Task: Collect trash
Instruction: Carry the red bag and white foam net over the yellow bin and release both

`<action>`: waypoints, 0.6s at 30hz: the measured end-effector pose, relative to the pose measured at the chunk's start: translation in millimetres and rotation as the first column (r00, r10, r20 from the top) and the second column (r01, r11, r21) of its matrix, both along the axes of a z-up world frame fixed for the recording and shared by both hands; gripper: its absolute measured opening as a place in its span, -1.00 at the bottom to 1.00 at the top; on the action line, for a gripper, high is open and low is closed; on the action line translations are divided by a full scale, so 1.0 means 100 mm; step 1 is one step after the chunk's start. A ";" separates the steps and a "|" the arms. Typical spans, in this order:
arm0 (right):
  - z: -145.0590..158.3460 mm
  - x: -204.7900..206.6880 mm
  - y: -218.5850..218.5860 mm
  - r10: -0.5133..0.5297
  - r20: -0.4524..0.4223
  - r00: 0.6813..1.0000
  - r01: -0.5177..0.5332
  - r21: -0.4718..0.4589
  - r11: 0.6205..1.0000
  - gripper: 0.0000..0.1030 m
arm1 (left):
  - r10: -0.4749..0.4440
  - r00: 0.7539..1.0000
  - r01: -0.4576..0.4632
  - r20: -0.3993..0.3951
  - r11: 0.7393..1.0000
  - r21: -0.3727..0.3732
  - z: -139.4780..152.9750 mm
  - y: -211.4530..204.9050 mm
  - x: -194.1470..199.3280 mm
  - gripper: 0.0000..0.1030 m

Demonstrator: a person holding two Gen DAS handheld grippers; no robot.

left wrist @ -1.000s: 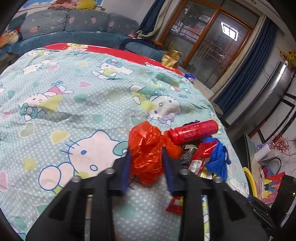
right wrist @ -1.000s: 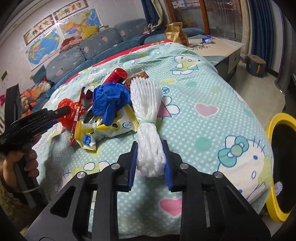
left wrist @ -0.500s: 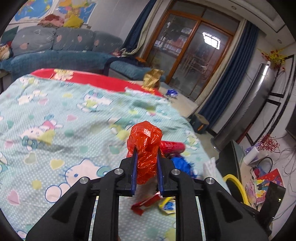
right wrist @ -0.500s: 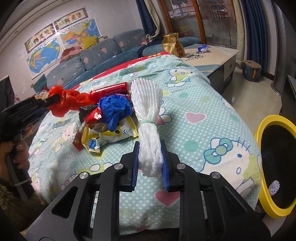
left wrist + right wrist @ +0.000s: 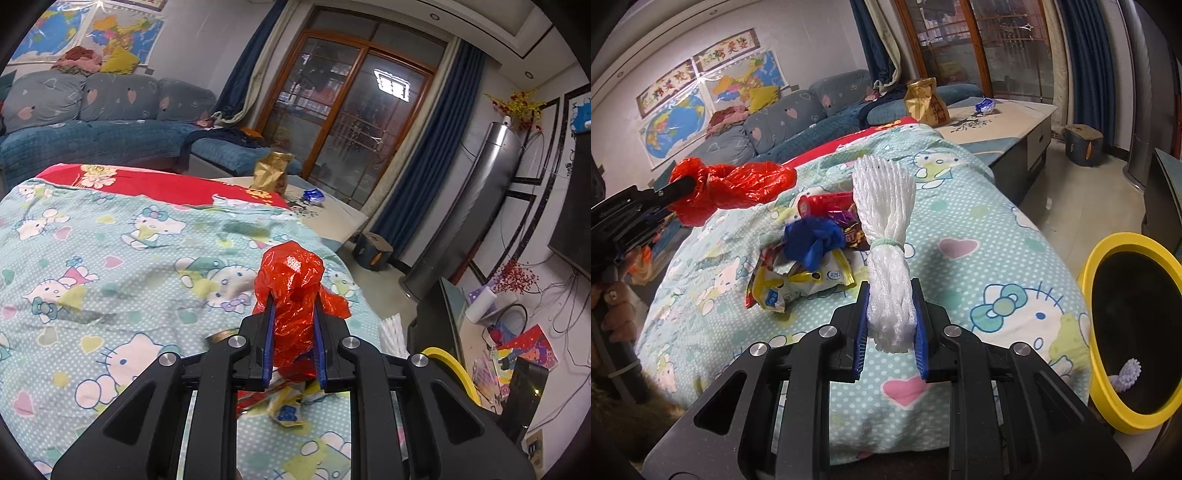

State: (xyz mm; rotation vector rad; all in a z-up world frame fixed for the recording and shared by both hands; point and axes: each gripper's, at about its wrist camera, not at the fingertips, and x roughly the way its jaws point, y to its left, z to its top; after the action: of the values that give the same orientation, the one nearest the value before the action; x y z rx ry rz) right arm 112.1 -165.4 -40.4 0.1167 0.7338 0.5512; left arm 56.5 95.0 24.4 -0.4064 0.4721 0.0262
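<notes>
My left gripper (image 5: 293,332) is shut on a crumpled red plastic bag (image 5: 291,291) and holds it in the air above the bed; the bag also shows in the right wrist view (image 5: 738,184). My right gripper (image 5: 889,321) is shut on a white foam net sleeve (image 5: 886,221), lifted above the bed. A trash pile lies on the Hello Kitty bedspread (image 5: 960,229): a red can (image 5: 823,203), a blue glove (image 5: 812,240) and yellow-white snack wrappers (image 5: 801,280). A yellow-rimmed black bin (image 5: 1126,325) stands on the floor to the right of the bed.
A low cabinet (image 5: 1008,122) with a gold bag (image 5: 925,101) stands beyond the bed. A blue sofa (image 5: 92,122) lines the far wall. A small stool (image 5: 1084,144) and a silver tower unit (image 5: 469,218) stand on the floor near the curtains. The bin rim shows in the left wrist view (image 5: 452,369).
My left gripper closed on the red bag and raised it off the pile. My right gripper lifted the white foam net slightly and moved toward the bin side.
</notes>
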 end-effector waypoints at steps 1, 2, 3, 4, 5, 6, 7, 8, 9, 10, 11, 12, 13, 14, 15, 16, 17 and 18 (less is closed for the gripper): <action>0.01 0.00 -0.02 -0.004 0.002 1.000 0.004 0.000 1.000 -0.70 | -0.006 1.000 0.006 0.000 1.000 0.000 0.00 -0.02 0.00 -0.68; 0.01 0.00 -0.03 -0.008 0.005 1.000 0.008 0.001 1.000 -0.70 | -0.015 1.000 0.015 0.000 1.000 0.000 0.00 -0.05 0.01 -0.68; 0.02 0.00 -0.05 -0.012 0.008 1.000 0.012 0.002 1.000 -0.70 | -0.026 1.000 0.026 -0.002 1.000 0.004 0.00 -0.09 0.02 -0.68; 0.03 -0.01 -0.07 -0.017 0.013 1.000 0.017 0.003 1.000 -0.70 | -0.034 0.999 0.034 -0.002 0.999 0.006 0.00 -0.12 0.03 -0.68; 0.04 -0.01 -0.08 -0.021 0.016 1.000 0.021 0.003 1.000 -0.70 | -0.042 0.999 0.042 -0.002 0.999 0.007 0.00 -0.14 0.03 -0.68; 0.06 -0.01 -0.10 -0.025 0.019 1.000 0.025 0.003 1.000 -0.70 | -0.050 0.999 0.050 -0.001 0.999 0.008 -0.01 -0.17 0.04 -0.68; 0.07 -0.01 -0.13 -0.031 0.024 0.999 0.031 0.006 1.000 -0.70 | -0.057 0.998 0.057 -0.001 0.998 0.010 -0.01 -0.20 0.04 -0.68; 0.08 -0.01 -0.14 -0.035 0.026 0.999 0.035 0.008 0.999 -0.70 | -0.066 0.998 0.067 -0.003 0.998 0.012 -0.01 -0.24 0.06 -0.68; 0.09 0.00 -0.16 -0.039 0.028 0.999 0.039 0.010 0.999 -0.70 | -0.074 0.997 0.074 -0.003 0.997 0.013 -0.02 -0.26 0.06 -0.68; 0.11 -0.01 -0.19 -0.045 0.032 0.998 0.044 0.012 0.999 -0.70 | -0.086 0.996 0.086 -0.005 0.996 0.015 -0.02 -0.31 0.07 -0.68; 0.12 -0.01 -0.21 -0.049 0.036 0.998 0.048 0.013 0.999 -0.70 | -0.093 0.996 0.093 -0.005 0.996 0.019 -0.02 -0.34 0.08 -0.68; 0.13 -0.01 -0.23 -0.052 0.040 0.998 0.052 0.013 0.999 -0.70 | -0.099 0.995 0.099 -0.005 0.995 0.019 -0.02 -0.36 0.08 -0.68; 0.15 -0.01 -0.26 -0.058 0.045 0.997 0.058 0.014 0.998 -0.70 | -0.110 0.994 0.110 -0.005 0.994 0.021 -0.02 -0.41 0.09 -0.68; 0.16 -0.02 -0.28 -0.063 0.048 0.997 0.063 0.015 0.998 -0.70 | -0.118 0.993 0.118 -0.004 0.993 0.024 -0.02 -0.44 0.09 -0.68; 0.17 -0.02 -0.30 -0.068 0.050 0.996 0.067 0.016 0.998 -0.70 | -0.125 0.992 0.125 -0.004 0.992 0.025 -0.02 -0.47 0.10 -0.68; 0.19 -0.02 -0.33 -0.075 0.053 0.996 0.074 0.019 0.997 -0.70 | -0.133 0.991 0.133 -0.003 0.991 0.027 -0.02 -0.51 0.10 -0.68; 0.19 -0.02 -0.36 -0.079 0.056 0.995 0.078 0.020 0.997 -0.70 | -0.140 0.990 0.140 -0.003 0.990 0.030 -0.02 -0.54 0.11 -0.68; 0.21 -0.02 -0.39 -0.083 0.060 0.995 0.082 0.019 0.996 -0.70 | -0.146 0.989 0.146 -0.002 0.989 0.033 -0.01 -0.57 0.11 -0.68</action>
State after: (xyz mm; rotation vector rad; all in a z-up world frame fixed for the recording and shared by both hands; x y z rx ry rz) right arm 110.0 -203.9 -19.3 0.1445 0.6622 0.4797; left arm 67.7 38.2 23.0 -0.3386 0.4991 -0.1079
